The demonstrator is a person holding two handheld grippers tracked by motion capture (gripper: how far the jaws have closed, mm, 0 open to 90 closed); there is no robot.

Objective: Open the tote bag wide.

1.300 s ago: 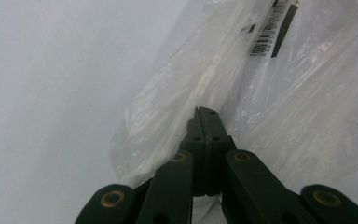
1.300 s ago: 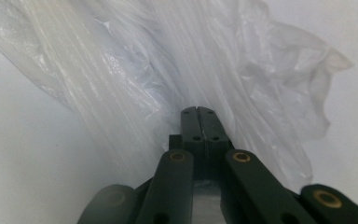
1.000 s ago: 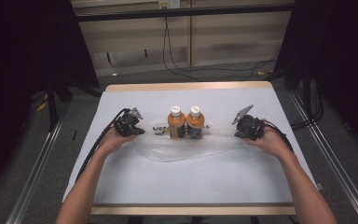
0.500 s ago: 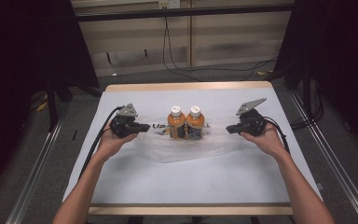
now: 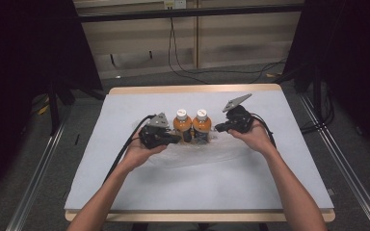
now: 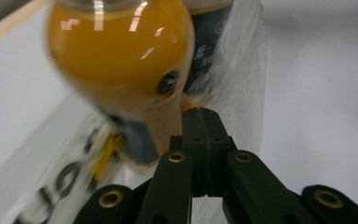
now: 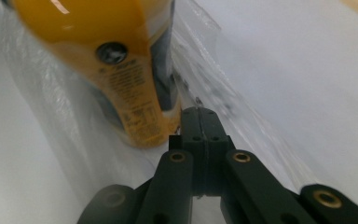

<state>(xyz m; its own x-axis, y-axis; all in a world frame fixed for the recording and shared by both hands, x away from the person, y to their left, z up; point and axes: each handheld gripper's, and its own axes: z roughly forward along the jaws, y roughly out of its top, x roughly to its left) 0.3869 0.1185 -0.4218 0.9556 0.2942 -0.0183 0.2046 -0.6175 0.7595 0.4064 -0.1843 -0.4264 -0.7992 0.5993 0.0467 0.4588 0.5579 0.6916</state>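
Two orange drink bottles with white caps, the left bottle (image 5: pixel 182 126) and the right bottle (image 5: pixel 201 125), stand side by side on a clear plastic bag (image 5: pixel 192 155) at the table's middle. My left gripper (image 5: pixel 177 139) is shut at the left bottle's base. In the left gripper view the left gripper (image 6: pixel 203 116) pinches the bag's film (image 6: pixel 244 79) just in front of the bottle (image 6: pixel 121 70). My right gripper (image 5: pixel 218 129) is shut beside the right bottle. In the right gripper view the right gripper (image 7: pixel 200 114) grips the bag's edge (image 7: pixel 228 109) next to the bottle (image 7: pixel 116 60).
The table has a white cover (image 5: pixel 125 192) and a wooden rim (image 5: pixel 197 88). Open cover lies in front of the bag and to both sides. Cables (image 5: pixel 183 67) run over the floor behind the table, and metal rails (image 5: pixel 339 168) flank it.
Both grippers have moved inward from the bag's outer ends and now sit right against the bottles. The bottles have stayed upright in place.
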